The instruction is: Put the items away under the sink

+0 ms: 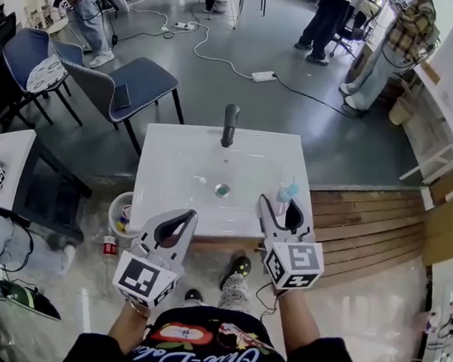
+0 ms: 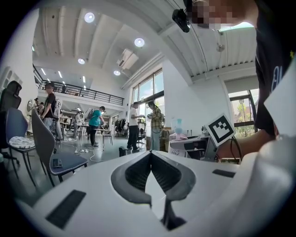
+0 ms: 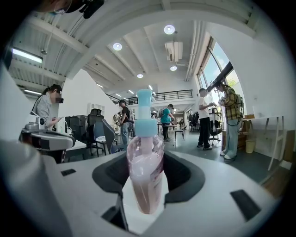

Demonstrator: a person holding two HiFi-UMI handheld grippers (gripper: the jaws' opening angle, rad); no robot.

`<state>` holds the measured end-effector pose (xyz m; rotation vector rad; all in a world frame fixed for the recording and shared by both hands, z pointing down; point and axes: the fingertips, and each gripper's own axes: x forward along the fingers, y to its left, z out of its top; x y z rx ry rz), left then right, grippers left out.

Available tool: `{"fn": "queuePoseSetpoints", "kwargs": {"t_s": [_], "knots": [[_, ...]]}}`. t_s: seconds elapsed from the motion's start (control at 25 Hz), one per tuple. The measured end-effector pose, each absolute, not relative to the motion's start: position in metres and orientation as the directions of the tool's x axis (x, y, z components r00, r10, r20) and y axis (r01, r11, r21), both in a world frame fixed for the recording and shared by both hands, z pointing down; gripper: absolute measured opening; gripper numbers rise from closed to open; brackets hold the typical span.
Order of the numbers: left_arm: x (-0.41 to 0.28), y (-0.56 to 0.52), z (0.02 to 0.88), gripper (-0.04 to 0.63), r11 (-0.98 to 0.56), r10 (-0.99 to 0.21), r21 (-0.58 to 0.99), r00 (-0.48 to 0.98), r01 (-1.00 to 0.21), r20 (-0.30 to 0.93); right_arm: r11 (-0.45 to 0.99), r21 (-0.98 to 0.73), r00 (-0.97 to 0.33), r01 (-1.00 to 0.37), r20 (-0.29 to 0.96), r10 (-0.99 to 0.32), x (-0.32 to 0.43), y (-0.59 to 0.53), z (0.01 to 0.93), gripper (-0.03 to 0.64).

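While I stand at the near edge of a white sink (image 1: pixel 181 160), my right gripper (image 1: pixel 283 213) is clamped on a clear pump bottle (image 1: pixel 288 192) of pinkish liquid with a pale blue pump head. The bottle sits upright between the two jaws, pressed on both sides. From above it shows over the right side of the basin, just right of the drain (image 1: pixel 222 189) and well short of the black faucet (image 1: pixel 230 124) at the far rim. My left gripper (image 1: pixel 186 214) hangs at the sink's near left corner about level with the right one, its jaws drawn together tip to tip with nothing between them. My own shoes show on the floor below the basin's front edge, and a small white bin (image 1: pixel 121 210) stands on the floor against the sink's left side, with a red-capped bottle (image 1: pixel 109 245) just in front of it. Two blue-grey chairs (image 1: pixel 144 82) stand beyond the sink on the left, a dark phone (image 1: pixel 121 96) lying on the nearer seat. A white cable (image 1: pixel 214 57) snakes over the grey floor to a power strip (image 1: pixel 263 76), wooden planking (image 1: pixel 365 220) runs along the right of the sink, and several people stand at the far side of the room
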<state>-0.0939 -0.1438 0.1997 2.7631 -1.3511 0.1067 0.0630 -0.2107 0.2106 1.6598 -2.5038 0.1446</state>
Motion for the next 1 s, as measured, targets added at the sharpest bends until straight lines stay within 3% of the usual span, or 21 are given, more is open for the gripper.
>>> {"fn": "queuePoseSetpoints", "kwargs": {"t_s": [1.0], "knots": [[-0.095, -0.105, 0.210, 0.008, -0.685, -0.722, 0.051, 0.687, -0.727, 0.087, 0.354, -0.023, -0.351, -0.935, 0.206, -0.913, 0.064, -0.149, 0.218, 0.215]]}}
